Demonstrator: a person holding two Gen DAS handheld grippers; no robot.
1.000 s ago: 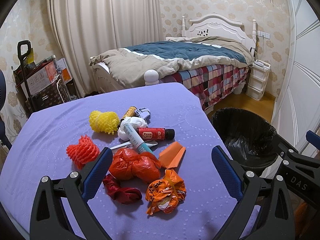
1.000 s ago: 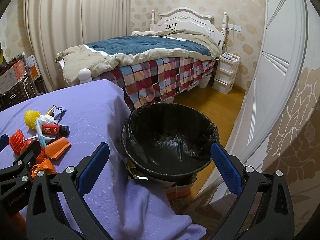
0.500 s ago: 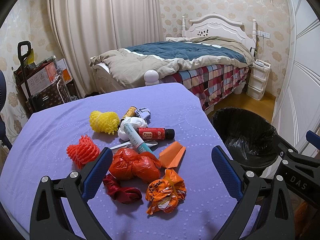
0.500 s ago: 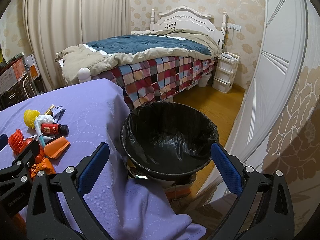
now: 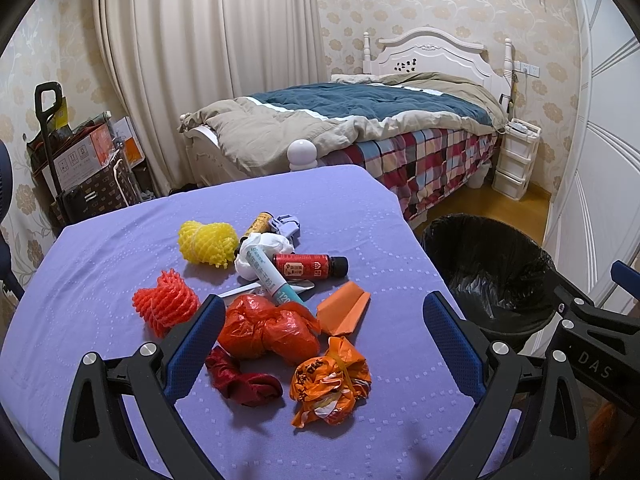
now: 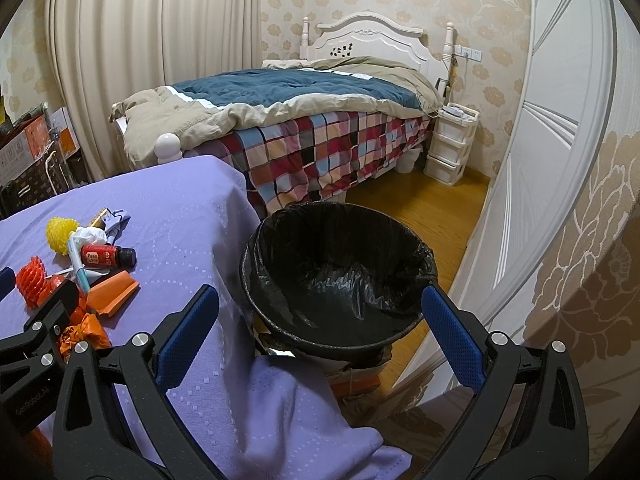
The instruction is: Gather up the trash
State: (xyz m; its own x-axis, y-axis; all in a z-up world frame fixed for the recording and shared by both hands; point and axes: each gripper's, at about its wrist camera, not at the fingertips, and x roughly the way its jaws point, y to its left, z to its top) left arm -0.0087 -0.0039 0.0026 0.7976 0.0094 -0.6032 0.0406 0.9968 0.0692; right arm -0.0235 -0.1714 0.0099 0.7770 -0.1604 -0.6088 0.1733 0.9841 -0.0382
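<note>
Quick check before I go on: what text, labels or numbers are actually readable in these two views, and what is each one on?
"DAS": on the right gripper body, left wrist view.
"GenRobot.AI": on the left gripper body, right wrist view.
"120": near the teal end of the tube; its other print is too small.
Red bottle: label characters too blurred to read.
Cardboard boxes and orange printed bag: markings unreadable.

Crumpled orange bags (image 5: 269,331), mesh sleeves (image 5: 208,243), and a red bottle (image 5: 310,266) lie clustered beside a black-lined bin (image 6: 340,276).
</note>
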